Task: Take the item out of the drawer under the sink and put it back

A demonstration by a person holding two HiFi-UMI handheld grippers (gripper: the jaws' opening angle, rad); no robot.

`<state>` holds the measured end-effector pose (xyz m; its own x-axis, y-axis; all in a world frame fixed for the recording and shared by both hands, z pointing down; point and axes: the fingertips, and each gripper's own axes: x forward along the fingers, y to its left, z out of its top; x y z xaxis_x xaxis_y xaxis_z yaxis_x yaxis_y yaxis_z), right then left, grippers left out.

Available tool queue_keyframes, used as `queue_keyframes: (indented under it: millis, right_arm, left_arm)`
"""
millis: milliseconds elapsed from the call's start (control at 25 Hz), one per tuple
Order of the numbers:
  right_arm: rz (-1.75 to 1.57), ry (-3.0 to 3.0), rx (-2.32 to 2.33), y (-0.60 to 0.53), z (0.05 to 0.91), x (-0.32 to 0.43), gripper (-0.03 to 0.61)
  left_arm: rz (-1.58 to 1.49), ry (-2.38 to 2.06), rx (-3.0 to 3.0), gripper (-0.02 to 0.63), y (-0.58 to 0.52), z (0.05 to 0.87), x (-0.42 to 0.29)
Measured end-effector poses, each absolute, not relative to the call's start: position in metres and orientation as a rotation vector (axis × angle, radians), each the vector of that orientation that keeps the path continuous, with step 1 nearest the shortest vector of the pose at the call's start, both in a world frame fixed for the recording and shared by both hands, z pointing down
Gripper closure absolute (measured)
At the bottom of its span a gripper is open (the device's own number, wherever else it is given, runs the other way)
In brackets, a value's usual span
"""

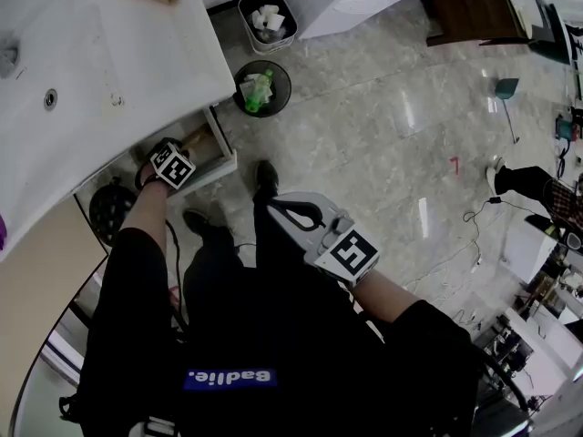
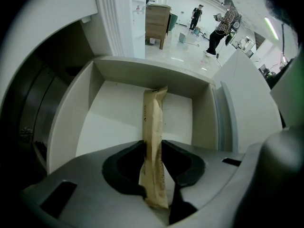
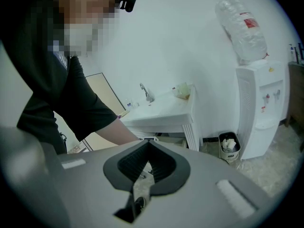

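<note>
The left gripper [image 2: 153, 151] points down into the open cream drawer [image 2: 114, 122] under the white sink [image 1: 100, 71], at ten o'clock in the head view. Its jaws stand apart. The flat brown paper packet [image 2: 154, 118] stands edge-on between them, with a gap at its right side, and reaches into the drawer. The right gripper [image 3: 148, 145], at five o'clock from the left one, has its jaws together and is empty.

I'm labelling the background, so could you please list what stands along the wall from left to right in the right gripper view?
Faucet → pale tube → small bin → water dispenser.
</note>
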<state>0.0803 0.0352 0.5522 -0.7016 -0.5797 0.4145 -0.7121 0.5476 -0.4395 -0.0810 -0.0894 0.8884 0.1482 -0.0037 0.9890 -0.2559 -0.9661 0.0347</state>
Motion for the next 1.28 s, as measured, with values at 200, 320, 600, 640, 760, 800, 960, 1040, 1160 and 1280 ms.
queue_keyframes:
  millis: [200,320,600,640,760,800,960,1040,1160,1280]
  right_arm:
    - [0.869,-2.568,1.083,0.036,0.549,0.078,0.577]
    - [0.843,-2.583,1.077,0.037,0.54,0.075,0.577]
    - [0.808,-2.612,1.063,0.041,0.519,0.066,0.577]
    - [0.807,-2.618,1.062,0.042,0.514,0.064,0.577]
    - [0.796,-2.634,1.055,0.043,0.502,0.059,0.577]
    - [0.791,-2.643,1.051,0.044,0.497,0.056,0.577]
    - [0.755,-2.673,1.025,0.043,0.479,0.049,0.577]
    - [0.742,-2.685,1.025,0.041,0.471,0.046,0.577]
    - [0.717,-2.7,1.021,0.042,0.461,0.039,0.577]
    - [0.707,-2.712,1.018,0.047,0.451,0.032,0.577]
  left_arm:
    - [1.934,-0.307,2.235,0.548,-0.096,0.881,-0.083]
    - [1.927,-0.322,2.248,0.551,-0.096,0.869,-0.083]
    - [1.889,-0.328,2.319,0.552,-0.099,0.827,-0.077]
    - [1.878,-0.328,2.329,0.551,-0.097,0.821,-0.076]
    - [1.843,-0.332,2.353,0.551,-0.087,0.803,-0.074]
    - [1.828,-0.338,2.361,0.552,-0.084,0.796,-0.073]
    - [1.749,-0.376,2.402,0.551,-0.074,0.762,-0.069]
    - [1.699,-0.417,2.415,0.552,-0.072,0.745,-0.07]
    - [1.621,-0.481,2.429,0.552,-0.068,0.72,-0.075]
    - [1.566,-0.526,2.448,0.551,-0.062,0.695,-0.085]
